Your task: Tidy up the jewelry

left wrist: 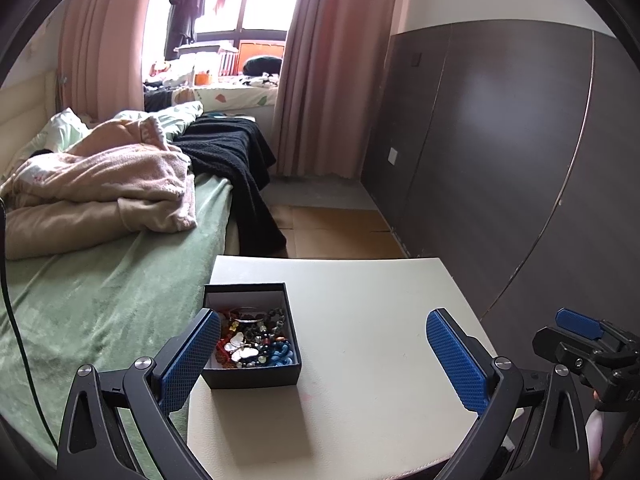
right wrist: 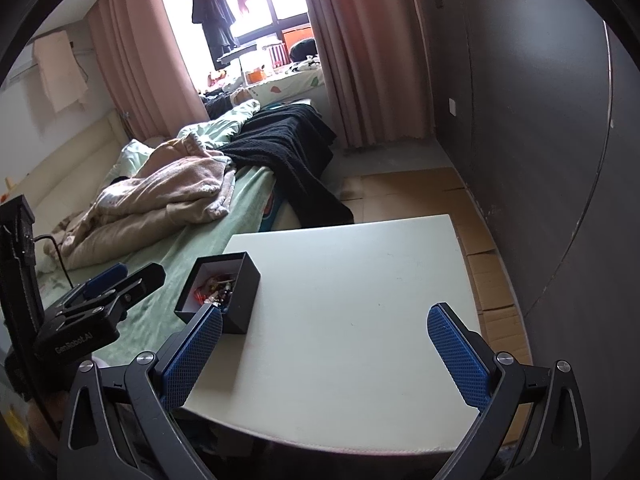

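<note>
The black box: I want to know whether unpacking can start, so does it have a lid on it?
No, the black box stands open on the table, with beads and a butterfly piece showing inside.

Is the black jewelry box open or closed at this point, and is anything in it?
Open and holding jewelry: the black box has no lid on, and tangled beads and a white butterfly piece show inside. It stands upright on the white table.
</note>
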The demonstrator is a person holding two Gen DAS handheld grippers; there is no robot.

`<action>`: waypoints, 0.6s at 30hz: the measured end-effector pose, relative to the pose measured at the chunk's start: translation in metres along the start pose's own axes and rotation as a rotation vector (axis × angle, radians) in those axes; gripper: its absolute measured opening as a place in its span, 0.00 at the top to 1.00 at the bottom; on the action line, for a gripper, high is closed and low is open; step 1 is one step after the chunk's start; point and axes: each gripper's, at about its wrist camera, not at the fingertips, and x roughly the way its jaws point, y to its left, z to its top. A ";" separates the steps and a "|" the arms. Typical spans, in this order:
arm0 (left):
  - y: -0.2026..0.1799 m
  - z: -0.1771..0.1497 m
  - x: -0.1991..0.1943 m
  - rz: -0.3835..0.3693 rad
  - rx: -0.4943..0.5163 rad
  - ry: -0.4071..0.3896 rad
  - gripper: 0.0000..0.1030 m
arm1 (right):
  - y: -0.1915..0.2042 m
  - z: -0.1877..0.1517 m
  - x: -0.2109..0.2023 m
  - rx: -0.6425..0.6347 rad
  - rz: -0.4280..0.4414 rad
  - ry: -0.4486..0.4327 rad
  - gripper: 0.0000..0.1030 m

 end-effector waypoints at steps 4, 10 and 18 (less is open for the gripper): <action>0.000 0.000 0.000 -0.003 -0.006 0.001 0.00 | 0.001 -0.002 0.001 -0.010 -0.009 0.007 0.00; 0.000 0.000 0.000 -0.007 -0.005 0.002 0.00 | 0.000 -0.002 0.000 -0.009 -0.016 0.008 0.00; 0.000 0.001 0.003 -0.006 -0.007 0.013 0.00 | -0.002 -0.002 0.000 -0.007 -0.022 0.007 0.00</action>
